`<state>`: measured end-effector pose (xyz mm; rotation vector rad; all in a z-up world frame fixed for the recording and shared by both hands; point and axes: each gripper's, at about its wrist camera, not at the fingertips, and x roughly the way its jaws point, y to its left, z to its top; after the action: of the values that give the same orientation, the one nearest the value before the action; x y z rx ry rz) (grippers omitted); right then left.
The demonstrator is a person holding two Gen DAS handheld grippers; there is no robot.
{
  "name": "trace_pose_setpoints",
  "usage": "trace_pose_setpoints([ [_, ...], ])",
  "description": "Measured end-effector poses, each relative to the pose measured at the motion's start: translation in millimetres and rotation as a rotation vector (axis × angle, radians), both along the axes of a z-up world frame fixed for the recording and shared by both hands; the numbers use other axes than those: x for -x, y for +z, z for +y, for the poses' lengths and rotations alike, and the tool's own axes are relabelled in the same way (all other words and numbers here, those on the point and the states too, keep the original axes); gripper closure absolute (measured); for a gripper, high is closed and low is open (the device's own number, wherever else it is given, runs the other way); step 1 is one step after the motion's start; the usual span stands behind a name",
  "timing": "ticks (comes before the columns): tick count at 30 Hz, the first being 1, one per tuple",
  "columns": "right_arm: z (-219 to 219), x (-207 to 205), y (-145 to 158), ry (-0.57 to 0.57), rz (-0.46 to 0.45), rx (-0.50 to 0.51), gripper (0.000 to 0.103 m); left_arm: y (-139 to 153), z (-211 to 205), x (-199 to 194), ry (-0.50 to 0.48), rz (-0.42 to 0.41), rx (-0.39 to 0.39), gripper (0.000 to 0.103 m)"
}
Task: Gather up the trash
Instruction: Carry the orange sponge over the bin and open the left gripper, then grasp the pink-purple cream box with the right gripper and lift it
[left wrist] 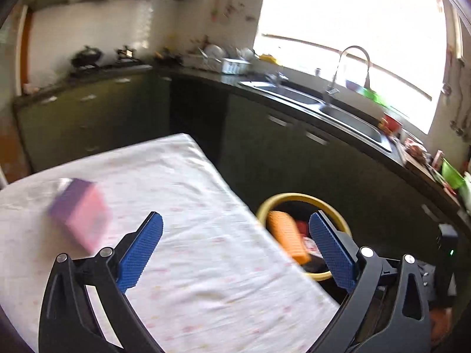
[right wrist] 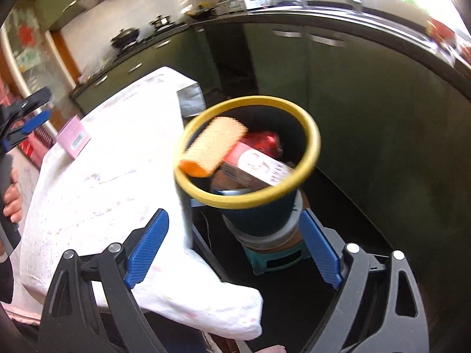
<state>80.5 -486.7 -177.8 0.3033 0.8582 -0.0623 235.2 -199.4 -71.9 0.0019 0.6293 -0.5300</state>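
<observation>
My left gripper stands open above the table's right edge, with nothing between its blue pads. An orange box shows blurred in the air over the yellow-rimmed bin. A pink and purple box lies on the white tablecloth to the left. My right gripper is open and empty, pointing down at the bin. The orange box sits tilted at the bin's mouth, over a red-and-white carton and a red packet. The pink box lies on the tablecloth.
The bin stands on a teal stool just off the table's corner. Green cabinets and a counter with a sink run behind. A silver bag hangs by the table's far corner. A hand holds the left gripper.
</observation>
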Motion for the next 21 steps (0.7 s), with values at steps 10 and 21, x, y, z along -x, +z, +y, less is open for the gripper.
trace_pose_setpoints([
  [10, 131, -89, 40, 0.363, -0.045, 0.142, 0.018, -33, 195, -21, 0.332, -0.030, -0.030, 0.005],
  [21, 269, -195, 70, 0.831, -0.193, 0.213, 0.011, -65, 270, -46, 0.371, -0.073, -0.056, 0.005],
])
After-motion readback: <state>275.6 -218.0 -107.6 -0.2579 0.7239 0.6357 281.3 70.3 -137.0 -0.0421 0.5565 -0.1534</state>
